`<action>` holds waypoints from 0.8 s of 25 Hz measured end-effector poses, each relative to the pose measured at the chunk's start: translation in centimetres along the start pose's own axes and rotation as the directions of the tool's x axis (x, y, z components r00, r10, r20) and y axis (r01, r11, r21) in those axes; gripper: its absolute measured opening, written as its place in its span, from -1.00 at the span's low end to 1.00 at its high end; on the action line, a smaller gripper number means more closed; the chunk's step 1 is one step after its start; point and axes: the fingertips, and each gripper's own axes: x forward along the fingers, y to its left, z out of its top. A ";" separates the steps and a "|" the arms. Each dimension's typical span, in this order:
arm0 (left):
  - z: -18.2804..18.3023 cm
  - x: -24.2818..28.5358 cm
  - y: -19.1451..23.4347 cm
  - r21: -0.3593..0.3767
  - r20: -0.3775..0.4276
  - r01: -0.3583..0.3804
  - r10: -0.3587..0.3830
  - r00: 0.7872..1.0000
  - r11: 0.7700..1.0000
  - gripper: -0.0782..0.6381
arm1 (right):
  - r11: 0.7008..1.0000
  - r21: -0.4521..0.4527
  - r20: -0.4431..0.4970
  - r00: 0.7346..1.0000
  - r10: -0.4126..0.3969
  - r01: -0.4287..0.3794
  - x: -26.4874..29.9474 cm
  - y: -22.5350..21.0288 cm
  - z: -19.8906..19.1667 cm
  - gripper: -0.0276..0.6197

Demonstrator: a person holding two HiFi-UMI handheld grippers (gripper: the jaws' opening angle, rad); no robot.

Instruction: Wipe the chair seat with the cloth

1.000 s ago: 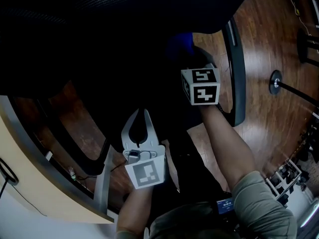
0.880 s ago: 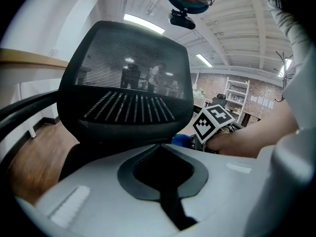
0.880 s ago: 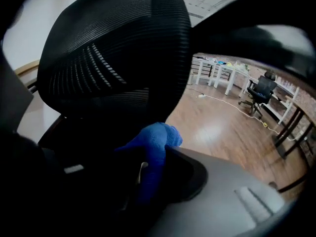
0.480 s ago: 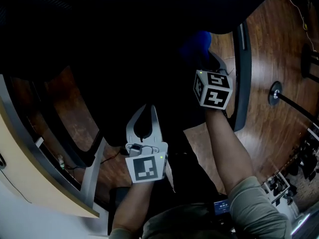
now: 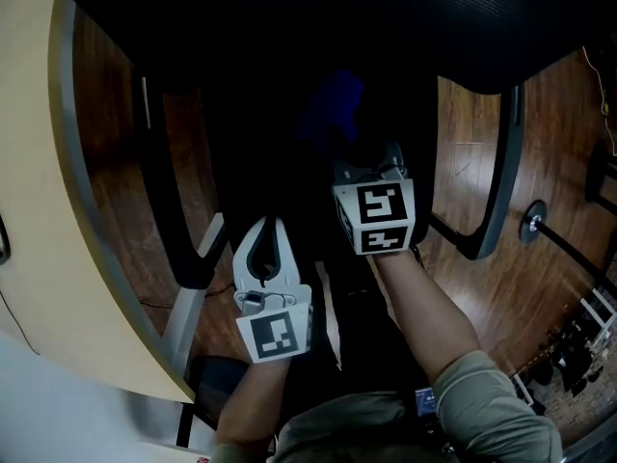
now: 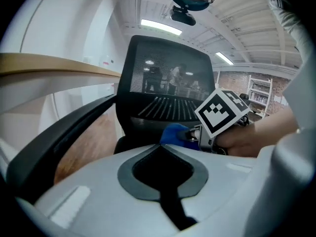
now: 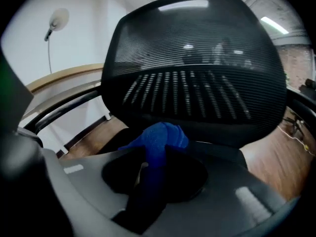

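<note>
My right claw [image 5: 349,154] pinched the blue fuzzy cloth [image 7: 162,136] between its jaws, a bunched wad bulging out past the tips and a darker tail hanging back toward the claw's throat. The wad sat straight ahead of that claw, low against the black padded seat [image 5: 260,133] of the office chair, and as far as I could judge it rested on the seat, though the surface was too dark for me to be sure of contact. Just beyond the cloth rose the black mesh backrest [image 7: 197,58], so I was working the rear part of the seat, close to where back and seat meet. My left claw [image 5: 271,224] hung to the left of the right one and nearer to me, its jaws pressed together at the tips around nothing, taking no part in the wiping. A curved black armrest [image 5: 503,172] stood off to the right of my right claw, with brown wooden floor [image 5: 463,104] showing past it. I took the wiping to be under way rather than finished: the cloth was down at seat level and in a firm grip. The seat was dim and showed neither dirt nor damp streaks, so I could not tell which patches were already clean; the front edge nearest me and the two sides looked like what remained.
</note>
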 end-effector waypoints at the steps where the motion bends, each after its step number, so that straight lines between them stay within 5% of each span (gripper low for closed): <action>1: -0.3 -0.6 0.9 0.002 0.000 -0.018 0.018 1.000 1.000 -0.77 | 0.998 -0.036 0.002 0.999 0.046 -0.045 0.7 2.3 0.3 -0.61; 11: -2.1 -5.4 5.5 0.012 -0.020 -0.085 0.085 0.996 0.996 -0.77 | 0.913 -0.252 -0.120 0.947 0.299 -0.320 6.2 17.7 -1.8 -0.61; 15: -3.0 -5.8 5.8 0.003 -0.024 -0.096 0.096 0.995 0.995 -0.77 | 0.892 -0.290 -0.163 0.936 0.312 -0.348 7.6 19.3 -3.7 -0.61; 20: -3.4 -5.2 5.3 0.010 -0.023 -0.081 0.082 0.996 0.997 -0.77 | 0.914 -0.274 -0.160 0.951 0.264 -0.300 7.6 16.9 -4.2 -0.61</action>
